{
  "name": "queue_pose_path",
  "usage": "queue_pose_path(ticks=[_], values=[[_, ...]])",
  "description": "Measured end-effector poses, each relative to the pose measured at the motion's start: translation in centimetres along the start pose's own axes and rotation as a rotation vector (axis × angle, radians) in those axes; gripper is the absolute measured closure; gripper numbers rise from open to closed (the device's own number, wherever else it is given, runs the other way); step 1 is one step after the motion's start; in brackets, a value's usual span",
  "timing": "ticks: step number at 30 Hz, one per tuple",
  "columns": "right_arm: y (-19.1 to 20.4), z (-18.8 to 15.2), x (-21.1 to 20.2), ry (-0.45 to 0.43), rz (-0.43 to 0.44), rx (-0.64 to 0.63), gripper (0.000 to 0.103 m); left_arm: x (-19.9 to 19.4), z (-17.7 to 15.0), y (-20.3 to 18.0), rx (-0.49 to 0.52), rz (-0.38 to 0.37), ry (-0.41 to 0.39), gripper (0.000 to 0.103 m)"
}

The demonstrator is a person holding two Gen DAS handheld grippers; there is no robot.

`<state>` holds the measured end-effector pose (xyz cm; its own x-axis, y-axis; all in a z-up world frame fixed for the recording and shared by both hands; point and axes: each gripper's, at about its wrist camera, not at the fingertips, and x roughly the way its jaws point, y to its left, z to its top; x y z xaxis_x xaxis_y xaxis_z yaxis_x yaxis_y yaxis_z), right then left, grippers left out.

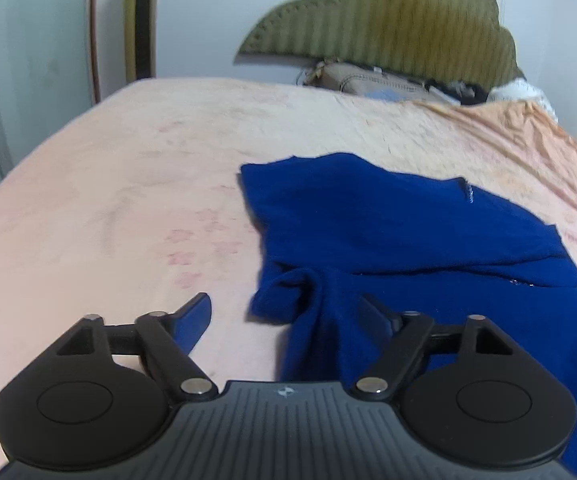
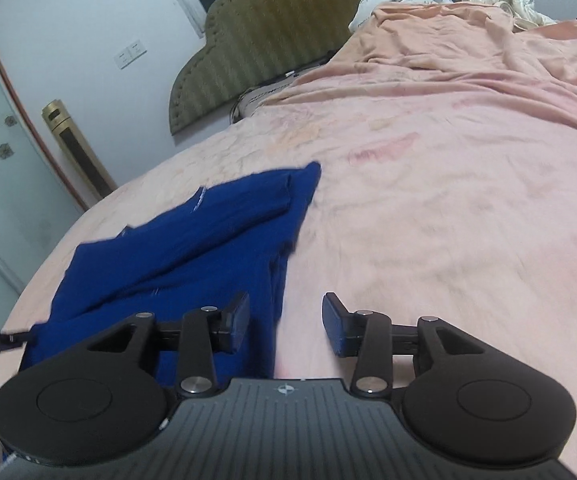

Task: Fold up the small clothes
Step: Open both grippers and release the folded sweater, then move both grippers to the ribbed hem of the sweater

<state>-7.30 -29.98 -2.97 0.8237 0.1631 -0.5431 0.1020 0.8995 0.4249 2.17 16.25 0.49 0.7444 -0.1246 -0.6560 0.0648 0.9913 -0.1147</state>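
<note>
Now, left to right:
Left gripper: my fingers spread wide, holding nothing; one over bare sheet, the other over cloth.
Garment: blue, part-folded, flat on the bed between my grippers.
Handling: soft, light, limp by the look; should drape and slip.
Hold: pinch near corners, both layers.
Right gripper: fingers apart, empty, straddling the garment's right edge.
</note>
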Motion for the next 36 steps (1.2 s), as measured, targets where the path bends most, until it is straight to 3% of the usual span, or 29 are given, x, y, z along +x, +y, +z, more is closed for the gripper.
queue_pose_path(ticks=[5, 8, 10, 12, 15, 17, 19, 24, 36], values=[[0.6, -3.1, -2.1, 0.07, 0.032, -0.009, 0.056, -2.2, -2.6, 1.4, -0.045, -0.067, 0.093, 0.022], [1.1, -4.6, -3.3, 0.077, 0.022, -0.021, 0.046, -3.2, -4.5, 2.0, -0.087, -0.082, 0.133, 0.022], [1.8, -5.2, -4.1, 0.071, 0.004, -0.039, 0.044, -3.9, -5.6, 1.7, -0.069, -0.04, 0.122, 0.022], [2.9, -5.7, -4.8, 0.057, -0.027, -0.074, 0.041, -4.7, -6.3, 0.3, 0.003, 0.055, 0.086, 0.022], [5.3, -6.2, -5.5, 0.029, -0.073, -0.173, 0.026, -5.1, -6.7, -1.7, 0.097, 0.174, 0.06, 0.022], [7.0, -6.3, -5.7, 0.011, -0.091, -0.24, 0.008, -5.1, -7.0, -2.7, 0.119, 0.194, 0.072, 0.022], [8.4, -6.5, -5.8, -0.004, -0.092, -0.285, 0.003, -5.1, -7.2, -2.9, 0.12, 0.188, 0.08, 0.022], [9.8, -7.1, -6.3, 0.005, -0.082, -0.32, 0.003, -5.6, -8.2, -3.6, 0.134, 0.214, 0.086, 0.022], [8.8, -8.5, -8.2, 0.007, -0.073, -0.275, 0.003, -6.2, -9.5, -4.4, 0.176, 0.272, 0.115, 0.021]])
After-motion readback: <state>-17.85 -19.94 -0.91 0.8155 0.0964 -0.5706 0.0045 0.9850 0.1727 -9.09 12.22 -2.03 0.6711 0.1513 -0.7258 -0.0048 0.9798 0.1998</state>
